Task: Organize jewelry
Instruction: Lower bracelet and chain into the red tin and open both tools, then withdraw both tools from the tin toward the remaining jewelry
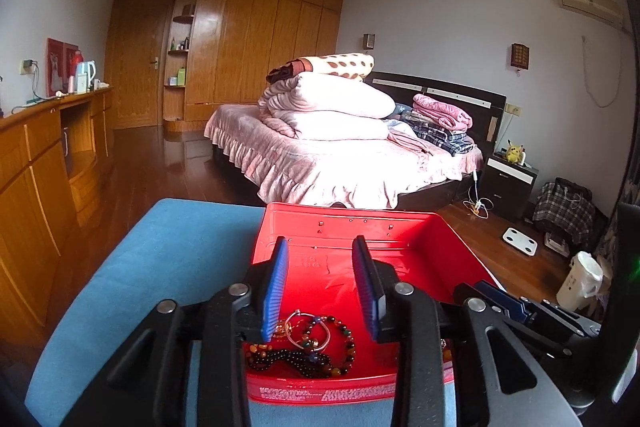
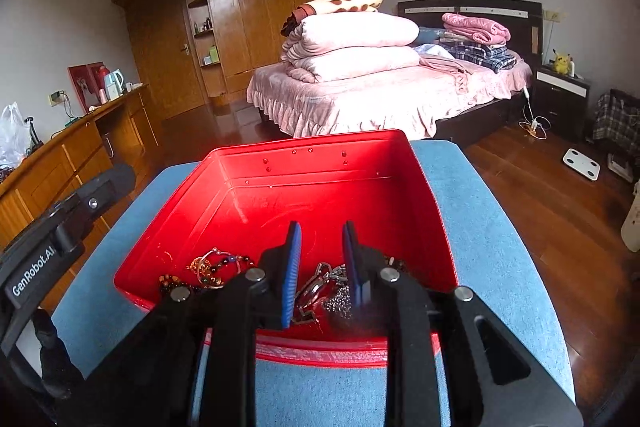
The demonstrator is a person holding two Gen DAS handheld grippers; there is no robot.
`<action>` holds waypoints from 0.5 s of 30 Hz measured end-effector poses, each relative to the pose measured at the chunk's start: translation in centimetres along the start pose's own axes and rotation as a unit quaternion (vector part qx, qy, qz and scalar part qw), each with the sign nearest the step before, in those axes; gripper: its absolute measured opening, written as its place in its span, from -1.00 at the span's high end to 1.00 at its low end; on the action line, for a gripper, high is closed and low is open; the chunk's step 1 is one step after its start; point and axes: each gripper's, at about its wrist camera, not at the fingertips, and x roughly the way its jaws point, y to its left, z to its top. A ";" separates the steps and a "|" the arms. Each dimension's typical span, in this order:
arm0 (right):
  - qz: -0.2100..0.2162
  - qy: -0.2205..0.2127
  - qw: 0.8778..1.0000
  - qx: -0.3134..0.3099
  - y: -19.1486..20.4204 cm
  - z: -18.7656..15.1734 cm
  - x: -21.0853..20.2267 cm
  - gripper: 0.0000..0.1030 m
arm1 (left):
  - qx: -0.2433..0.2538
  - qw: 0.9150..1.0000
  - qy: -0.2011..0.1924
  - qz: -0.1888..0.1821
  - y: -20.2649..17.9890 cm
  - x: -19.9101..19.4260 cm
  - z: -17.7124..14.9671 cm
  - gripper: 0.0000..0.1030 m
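Observation:
A red open box sits on a blue padded surface. Bead bracelets and a thin bangle lie in its near end. My left gripper is open and empty above the beads, its blue pads apart. In the right wrist view the same box holds beads at the left and a silver chain with pendants between my right gripper's pads. My right gripper is open above the chain, holding nothing. The left gripper's body shows at the left edge.
The blue surface surrounds the box on both sides. Beyond it are a wooden floor, a bed with pink bedding, a wooden sideboard at the left, and a white scale on the floor.

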 end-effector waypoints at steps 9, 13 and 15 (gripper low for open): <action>0.000 -0.008 1.000 -0.002 -0.1 -1.0 -2.5 0.57 | 0.021 1.000 -0.001 0.007 -0.3 -2.7 -0.9 0.28; 0.002 -0.009 1.000 -0.005 0.3 -2.0 -3.7 0.55 | 0.027 1.000 0.001 0.008 -0.3 -4.0 -1.6 0.08; 0.008 -0.006 1.000 -0.007 0.7 -2.7 -4.2 0.49 | 0.026 1.000 0.001 0.007 -0.1 -4.7 -2.0 0.03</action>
